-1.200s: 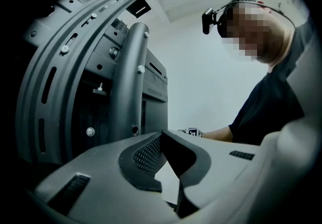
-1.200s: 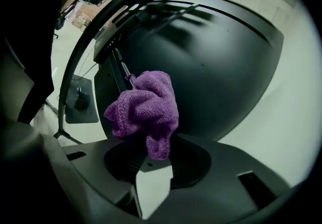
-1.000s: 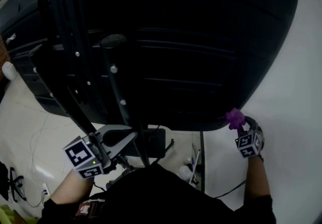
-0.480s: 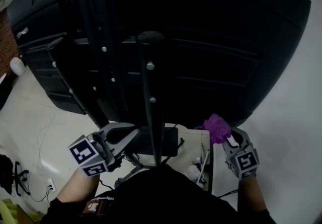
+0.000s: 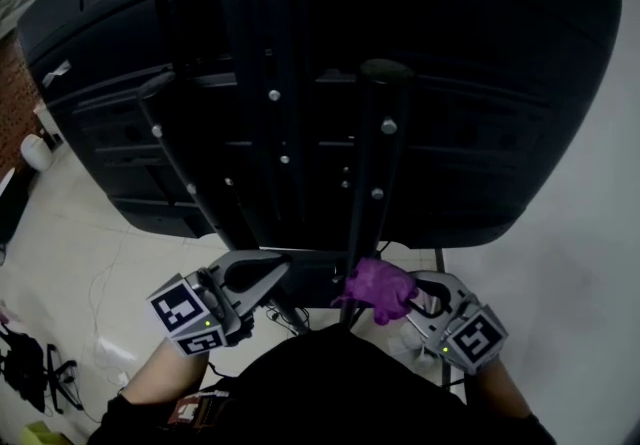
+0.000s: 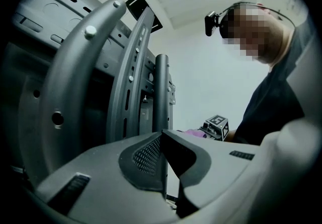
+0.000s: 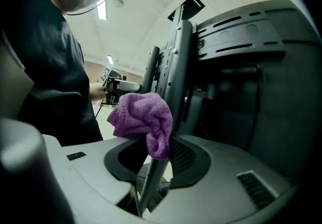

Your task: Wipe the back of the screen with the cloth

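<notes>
The screen's black back (image 5: 470, 83) fills the head view, with metal mount rails (image 5: 275, 103) and a dark upright pole (image 5: 372, 173) across it. A crumpled purple cloth (image 5: 377, 288) sits under the screen's lower edge, beside the foot of that pole, with my right gripper (image 5: 398, 299) shut on it. In the right gripper view the cloth (image 7: 142, 116) bulges above the jaws of the right gripper (image 7: 157, 153), close to the pole (image 7: 177, 72). My left gripper (image 5: 268, 269) is lower left of the pole, shut and holding nothing. The left gripper (image 6: 162, 141) faces the rails (image 6: 132, 72).
Pale floor lies to the left, with loose cables (image 5: 32, 363) and a white object (image 5: 36, 150) near the screen's left edge. A dark stand base (image 5: 318, 285) sits between the grippers. My dark-clothed torso (image 5: 330, 393) fills the bottom of the head view.
My right gripper has carried the purple cloth leftward, from the screen's lower right edge to below its middle by the pole. The left gripper has hardly moved.
</notes>
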`<state>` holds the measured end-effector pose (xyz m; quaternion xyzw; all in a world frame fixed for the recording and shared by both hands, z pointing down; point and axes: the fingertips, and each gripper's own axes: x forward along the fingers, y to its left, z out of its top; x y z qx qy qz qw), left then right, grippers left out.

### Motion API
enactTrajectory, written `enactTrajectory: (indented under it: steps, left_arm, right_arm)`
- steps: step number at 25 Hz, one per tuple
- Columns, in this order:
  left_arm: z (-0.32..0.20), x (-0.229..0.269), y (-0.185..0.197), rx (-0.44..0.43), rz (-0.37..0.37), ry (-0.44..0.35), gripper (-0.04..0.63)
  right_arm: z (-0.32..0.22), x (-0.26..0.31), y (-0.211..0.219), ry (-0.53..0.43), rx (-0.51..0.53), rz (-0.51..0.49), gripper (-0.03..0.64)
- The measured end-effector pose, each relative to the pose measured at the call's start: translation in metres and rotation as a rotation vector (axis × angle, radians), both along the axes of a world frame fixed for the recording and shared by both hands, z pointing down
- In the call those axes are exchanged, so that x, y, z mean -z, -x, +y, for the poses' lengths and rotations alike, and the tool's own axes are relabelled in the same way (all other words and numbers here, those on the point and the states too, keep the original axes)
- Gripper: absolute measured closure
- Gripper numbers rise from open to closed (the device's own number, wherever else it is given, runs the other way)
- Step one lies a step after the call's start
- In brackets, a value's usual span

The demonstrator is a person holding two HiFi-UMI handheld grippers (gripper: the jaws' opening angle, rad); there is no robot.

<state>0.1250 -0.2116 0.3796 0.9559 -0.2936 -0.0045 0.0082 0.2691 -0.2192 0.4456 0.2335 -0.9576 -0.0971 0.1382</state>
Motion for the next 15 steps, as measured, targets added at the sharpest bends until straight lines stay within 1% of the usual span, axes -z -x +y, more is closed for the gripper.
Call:
enactTrajectory:
  steps: [3, 6, 8, 10, 15]
  left_arm:
    - [0.007, -0.001, 0.024, -0.001, -0.005, 0.008, 0.601]
    - [0.011, -0.006, 0.053, 0.02, 0.003, 0.01, 0.601]
    - [0.013, -0.008, 0.069, 0.036, 0.015, 0.013, 0.601]
    - [0.016, -0.01, 0.081, 0.047, 0.023, 0.019, 0.601]
    - [0.019, -0.013, 0.093, 0.059, 0.043, 0.019, 0.601]
  right_arm:
    - [0.008, 0.003, 0.039, 0.012, 0.006, -0.021, 0.505]
    - [0.007, 0.003, 0.076, 0.034, 0.014, -0.034, 0.505]
    - [0.008, 0.005, 0.096, 0.053, 0.036, -0.068, 0.505]
    - [0.01, 0.006, 0.112, 0.07, 0.056, -0.094, 0.506]
    - [0.005, 0.002, 0.131, 0.084, 0.055, -0.073, 0.512]
